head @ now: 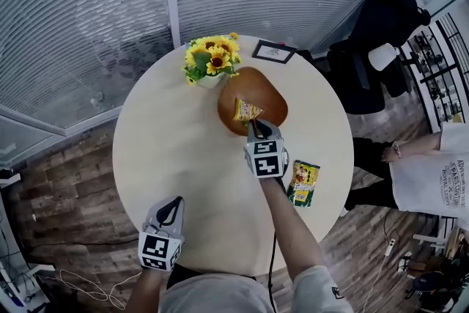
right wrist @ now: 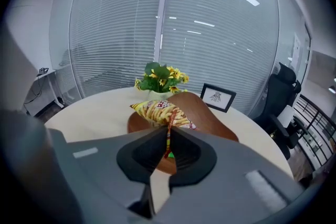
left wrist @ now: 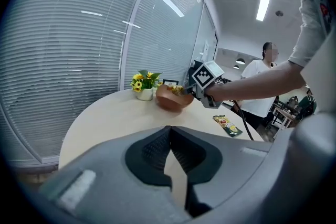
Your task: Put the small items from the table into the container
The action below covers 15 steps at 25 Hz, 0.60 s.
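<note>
A brown wooden bowl [head: 265, 91] stands on the round table, beside the flowers. My right gripper [head: 253, 127] is shut on the edge of a yellow snack packet [head: 245, 111], which hangs over the bowl. In the right gripper view the yellow snack packet [right wrist: 160, 112] sticks out from the closed jaws above the brown bowl [right wrist: 210, 118]. A green snack packet [head: 303, 183] lies flat on the table at the right. My left gripper [head: 170, 210] is shut and empty above the table's near edge. From the left gripper view the bowl [left wrist: 172, 98] and the green packet [left wrist: 227, 125] lie ahead.
A white pot of sunflowers [head: 211, 60] and a small framed card [head: 273, 51] stand at the table's far side. Glass walls with blinds run behind the round table [head: 168, 143]. A black office chair [head: 374, 48] and a standing person [head: 432, 168] are at the right.
</note>
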### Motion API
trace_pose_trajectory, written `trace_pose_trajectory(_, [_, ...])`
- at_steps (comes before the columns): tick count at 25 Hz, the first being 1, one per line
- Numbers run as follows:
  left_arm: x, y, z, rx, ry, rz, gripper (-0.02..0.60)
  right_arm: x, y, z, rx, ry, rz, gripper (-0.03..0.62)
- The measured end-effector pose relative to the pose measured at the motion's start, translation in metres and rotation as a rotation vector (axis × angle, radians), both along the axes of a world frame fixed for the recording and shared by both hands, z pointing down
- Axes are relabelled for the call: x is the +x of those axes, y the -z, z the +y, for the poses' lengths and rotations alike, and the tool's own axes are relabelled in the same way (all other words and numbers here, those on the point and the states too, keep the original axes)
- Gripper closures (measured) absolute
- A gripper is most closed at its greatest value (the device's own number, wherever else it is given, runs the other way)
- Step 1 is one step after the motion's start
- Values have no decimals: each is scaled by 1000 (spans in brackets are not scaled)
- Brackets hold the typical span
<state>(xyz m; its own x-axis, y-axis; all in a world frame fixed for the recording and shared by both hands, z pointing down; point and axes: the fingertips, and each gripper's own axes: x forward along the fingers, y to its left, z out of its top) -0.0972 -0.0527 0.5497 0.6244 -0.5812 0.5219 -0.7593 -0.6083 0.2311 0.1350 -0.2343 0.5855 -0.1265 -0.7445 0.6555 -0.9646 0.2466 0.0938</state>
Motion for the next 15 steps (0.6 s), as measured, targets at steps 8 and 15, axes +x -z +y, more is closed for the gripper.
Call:
trace_pose_trajectory(8, [-9,1,-1,1,18,-7,586,2,-38,5,-133,2,3,519])
trace_pose_trajectory(15, [4,5,5,5,-10,26,586,-7,8,44,11,7,-72,550])
